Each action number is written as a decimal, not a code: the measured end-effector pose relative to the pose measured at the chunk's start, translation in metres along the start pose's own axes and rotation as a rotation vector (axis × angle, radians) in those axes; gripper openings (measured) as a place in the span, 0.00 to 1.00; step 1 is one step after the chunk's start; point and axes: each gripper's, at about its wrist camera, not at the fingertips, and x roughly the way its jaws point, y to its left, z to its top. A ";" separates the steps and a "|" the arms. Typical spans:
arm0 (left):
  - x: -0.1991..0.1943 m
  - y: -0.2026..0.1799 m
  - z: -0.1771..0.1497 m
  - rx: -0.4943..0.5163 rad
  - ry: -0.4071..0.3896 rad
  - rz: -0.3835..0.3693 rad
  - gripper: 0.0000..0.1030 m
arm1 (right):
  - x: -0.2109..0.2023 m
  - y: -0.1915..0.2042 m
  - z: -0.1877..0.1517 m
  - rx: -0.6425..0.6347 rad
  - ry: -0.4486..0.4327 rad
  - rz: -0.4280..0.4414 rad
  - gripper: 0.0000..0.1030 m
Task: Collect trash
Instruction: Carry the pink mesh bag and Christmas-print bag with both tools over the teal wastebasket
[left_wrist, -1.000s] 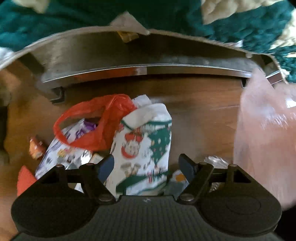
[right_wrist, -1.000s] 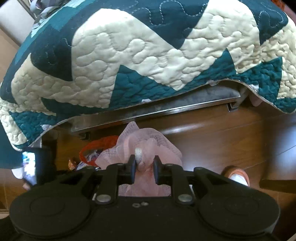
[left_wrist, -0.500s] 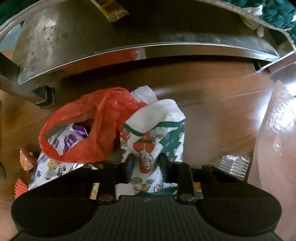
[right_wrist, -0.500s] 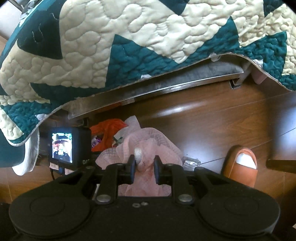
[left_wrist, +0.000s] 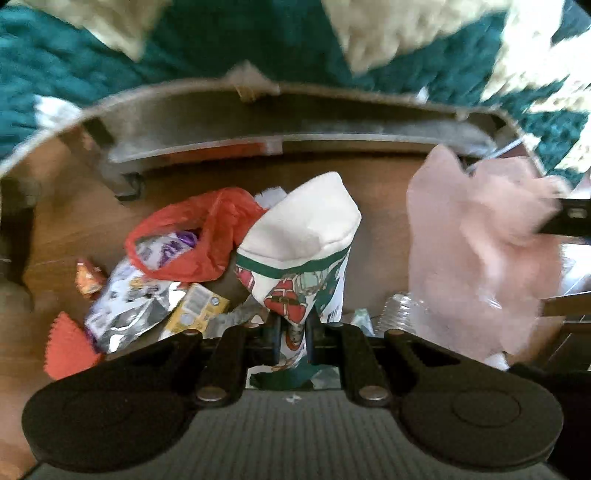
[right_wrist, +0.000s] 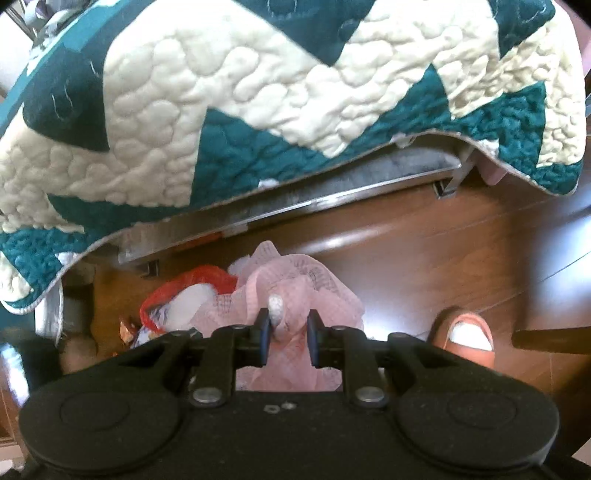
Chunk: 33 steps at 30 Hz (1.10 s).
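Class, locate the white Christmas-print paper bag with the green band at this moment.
In the left wrist view, the Christmas-print paper bag sits centre frame, pinched in the left gripper, right of the red plastic bag.

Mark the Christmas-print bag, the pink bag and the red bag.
Christmas-print bag (left_wrist: 295, 229): left wrist view, on its white upper part.
Pink bag (left_wrist: 461, 258): left wrist view, mid body.
Red bag (left_wrist: 207, 254): left wrist view, on its red rim.

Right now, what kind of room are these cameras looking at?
Probably a bedroom, though a living room is possible. A teal-and-cream quilt hangs over a low metal frame, like a bed's, on a wooden floor, with wrappers and a red plastic bag littering it.
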 end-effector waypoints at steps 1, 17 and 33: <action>-0.012 0.001 -0.001 -0.007 -0.014 -0.003 0.11 | -0.003 0.001 0.000 -0.001 -0.010 0.007 0.18; -0.229 0.031 -0.029 -0.142 -0.306 -0.030 0.11 | -0.114 0.052 -0.031 -0.196 -0.153 0.170 0.17; -0.399 0.123 -0.045 -0.207 -0.565 0.057 0.12 | -0.270 0.212 -0.032 -0.508 -0.372 0.350 0.17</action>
